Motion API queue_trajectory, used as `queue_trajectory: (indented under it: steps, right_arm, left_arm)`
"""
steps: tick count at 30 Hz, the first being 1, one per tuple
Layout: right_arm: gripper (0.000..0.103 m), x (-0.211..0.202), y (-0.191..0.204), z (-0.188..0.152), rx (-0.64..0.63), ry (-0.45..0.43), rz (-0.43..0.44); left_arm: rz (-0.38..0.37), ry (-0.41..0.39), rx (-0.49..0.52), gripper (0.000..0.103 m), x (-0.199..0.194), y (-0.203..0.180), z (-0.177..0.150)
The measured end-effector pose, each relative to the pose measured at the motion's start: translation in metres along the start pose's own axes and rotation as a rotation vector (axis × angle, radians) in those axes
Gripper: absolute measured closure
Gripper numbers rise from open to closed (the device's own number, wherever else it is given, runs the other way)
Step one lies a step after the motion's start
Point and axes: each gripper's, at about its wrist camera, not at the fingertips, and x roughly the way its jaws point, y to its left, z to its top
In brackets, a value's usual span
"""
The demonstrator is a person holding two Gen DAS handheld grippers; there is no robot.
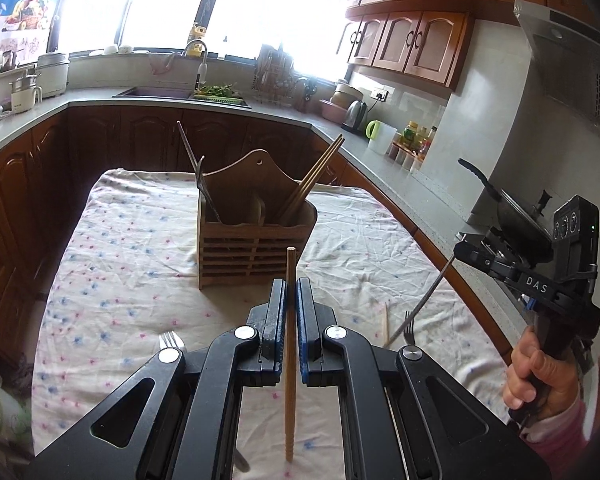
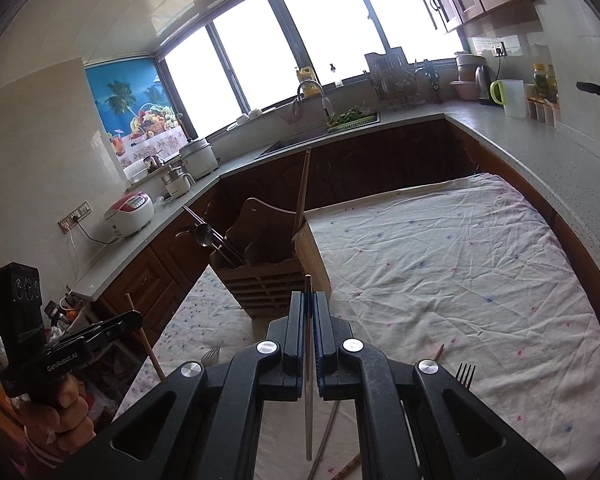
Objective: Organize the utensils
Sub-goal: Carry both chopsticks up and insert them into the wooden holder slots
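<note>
A wooden utensil holder (image 1: pixel 256 232) stands on the flowered cloth; it also shows in the right wrist view (image 2: pixel 268 280). It holds wooden chopsticks (image 1: pixel 312 180) on the right and metal utensils (image 1: pixel 202 184) on the left. My left gripper (image 1: pixel 291 292) is shut on a wooden chopstick (image 1: pixel 290 352), held upright just in front of the holder. My right gripper (image 2: pixel 309 304) is shut on a thin metal utensil handle (image 2: pixel 308 400); in the left wrist view it hangs as a fork (image 1: pixel 420 308) from the gripper (image 1: pixel 456 250), tines down over the cloth.
Loose forks lie on the cloth (image 1: pixel 140 280), one fork (image 1: pixel 172 340) at the left and another fork (image 2: pixel 465 374) at the right, with a stray chopstick (image 1: pixel 386 320). Counters with sink (image 1: pixel 156 92), kettle (image 1: pixel 356 114) and wok (image 1: pixel 512 208) surround the table.
</note>
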Motion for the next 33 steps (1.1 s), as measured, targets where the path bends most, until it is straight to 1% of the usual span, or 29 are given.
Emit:
queue_trajectory:
  steps: [5,12,26,33]
  right_arm:
    - [0.099,-0.003,0.011,0.006,-0.023,-0.027,0.011]
    - [0.099,-0.002,0.018,0.010,-0.037,-0.035,0.020]
    - [0.099,0.007,0.027,0.022,-0.051,-0.047,0.038]
    - [0.099,0.012,0.028,0.035,-0.044,-0.067,0.049]
  left_arm:
    - [0.005,-0.036,-0.016,0.099,-0.013,0.008,0.003]
    - [0.013,-0.074,-0.038,0.099,-0.023,0.016,0.008]
    - [0.046,-0.142,-0.057,0.099,-0.030,0.029,0.028]
    - [0.074,-0.211,-0.090,0.099,-0.032,0.036,0.045]
